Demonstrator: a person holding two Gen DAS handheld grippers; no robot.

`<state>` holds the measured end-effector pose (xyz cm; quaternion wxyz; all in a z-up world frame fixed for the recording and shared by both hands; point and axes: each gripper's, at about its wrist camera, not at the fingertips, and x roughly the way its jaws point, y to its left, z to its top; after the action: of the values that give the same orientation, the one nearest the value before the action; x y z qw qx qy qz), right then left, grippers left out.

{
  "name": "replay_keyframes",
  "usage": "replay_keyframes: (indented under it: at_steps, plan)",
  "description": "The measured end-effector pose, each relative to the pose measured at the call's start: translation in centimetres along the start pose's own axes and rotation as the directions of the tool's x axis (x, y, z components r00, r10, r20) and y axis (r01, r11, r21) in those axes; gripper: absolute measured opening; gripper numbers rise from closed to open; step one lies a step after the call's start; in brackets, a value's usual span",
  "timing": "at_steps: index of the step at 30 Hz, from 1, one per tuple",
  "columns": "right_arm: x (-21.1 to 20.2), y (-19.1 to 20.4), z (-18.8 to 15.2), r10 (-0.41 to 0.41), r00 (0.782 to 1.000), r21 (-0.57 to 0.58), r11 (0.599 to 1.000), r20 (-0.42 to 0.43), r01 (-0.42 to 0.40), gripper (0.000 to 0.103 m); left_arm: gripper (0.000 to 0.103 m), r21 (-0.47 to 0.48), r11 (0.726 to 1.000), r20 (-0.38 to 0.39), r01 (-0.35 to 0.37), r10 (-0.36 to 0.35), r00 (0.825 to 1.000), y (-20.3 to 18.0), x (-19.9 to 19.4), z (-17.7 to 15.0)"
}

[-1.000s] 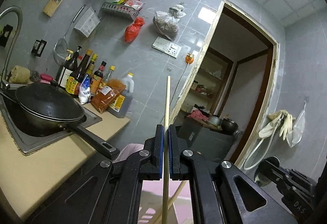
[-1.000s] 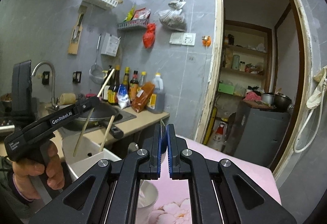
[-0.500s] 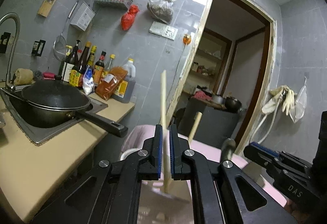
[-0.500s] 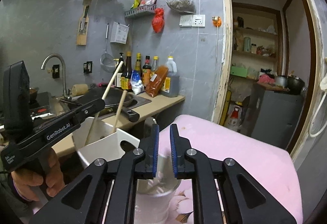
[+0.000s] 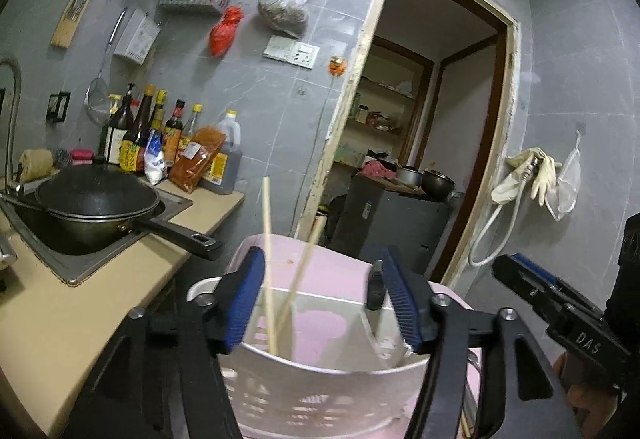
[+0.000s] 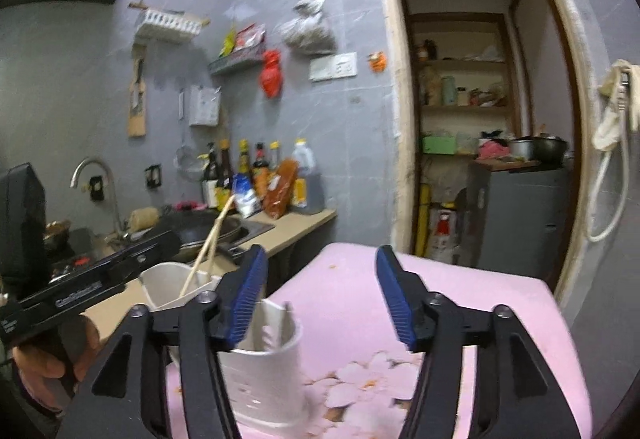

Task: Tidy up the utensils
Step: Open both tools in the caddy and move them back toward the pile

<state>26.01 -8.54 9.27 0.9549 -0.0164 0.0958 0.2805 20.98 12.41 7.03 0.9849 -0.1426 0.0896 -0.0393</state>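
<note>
My left gripper (image 5: 324, 299) is opening wide over a white slotted utensil holder (image 5: 320, 363). Two wooden chopsticks (image 5: 267, 259) lean inside the holder, close to the left pad but free of both pads. A dark utensil handle (image 5: 374, 287) stands by the right pad. My right gripper (image 6: 320, 295) is also opening, with nothing between its jaws. In its view the white holder (image 6: 264, 367) sits low and left on the pink table (image 6: 400, 299). The chopsticks (image 6: 208, 247) poke out of its rear compartment, beside the left gripper's body (image 6: 100, 279).
A beige counter (image 5: 80, 311) on the left carries a black wok (image 5: 96, 199) whose handle points toward the holder, with sauce bottles (image 5: 160, 143) behind it. A doorway (image 6: 480, 119) opens at the right, a dark cabinet (image 6: 520, 215) inside. A hand (image 6: 48, 355) holds the left gripper.
The left gripper was shut on a chopstick; it has opened and the chopstick now stands in the holder beside another. The right gripper went from shut to open. Both views shifted toward the holder.
</note>
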Motion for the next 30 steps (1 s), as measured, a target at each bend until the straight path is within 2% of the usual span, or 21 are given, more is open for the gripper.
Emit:
replay_keyframes:
  at_steps: [1, 2, 5, 8, 10, 15, 20, 25, 30]
  plan:
    - [-0.7, -0.5, 0.1, -0.016, 1.000, 0.008, 1.000, 0.015, 0.016, 0.074, 0.066, 0.006, 1.000, 0.002, 0.003, -0.003, 1.000, -0.5, -0.1, 0.1]
    - [-1.4, -1.0, 0.2, -0.034, 0.999, 0.015, 0.999, 0.029, 0.033, 0.076, 0.074, 0.012, 1.000, 0.007, 0.003, -0.003, 1.000, -1.1, -0.3, 0.1]
    - [-3.4, -2.6, 0.3, -0.090, 0.994, 0.026, 0.996, 0.060, 0.089, 0.085, 0.087, 0.034, 0.999, 0.021, 0.002, -0.002, 1.000, -2.8, -0.7, -0.1]
    - [-5.5, -4.3, 0.2, -0.146, 0.986, 0.044, 0.989, 0.081, 0.143, 0.091, 0.092, 0.062, 0.998, 0.031, 0.013, -0.015, 0.999, -4.8, -1.0, -0.4]
    - [-6.7, -5.3, 0.0, -0.180, 0.980, 0.053, 0.983, 0.087, 0.175, 0.103, 0.095, 0.082, 0.996, 0.030, 0.024, -0.027, 0.999, -5.9, -1.1, -0.7]
    - [-9.4, -7.8, -0.5, -0.244, 0.965, 0.064, 0.969, 0.100, 0.238, 0.103, 0.096, 0.121, 0.991, 0.005, 0.063, -0.064, 0.998, -8.9, -0.7, -1.9]
    - [-11.6, -9.9, -1.5, -0.294, 0.952, 0.066, 0.955, 0.084, 0.290, 0.103, 0.097, 0.151, 0.982, -0.069, 0.113, -0.103, 0.992, -11.7, 0.6, -3.6]
    - [-12.6, -12.2, -2.9, -0.332, 0.943, 0.076, 0.941, 0.030, 0.329, 0.103, 0.097, 0.170, 0.974, -0.170, 0.151, -0.122, 0.978, -13.7, 2.2, -5.7]
    - [-12.9, -13.9, -4.6, -0.346, 0.937, 0.080, 0.934, -0.042, 0.348, 0.103, 0.096, 0.195, 0.967, -0.269, 0.164, -0.108, 0.957, -15.0, 3.9, -7.8]
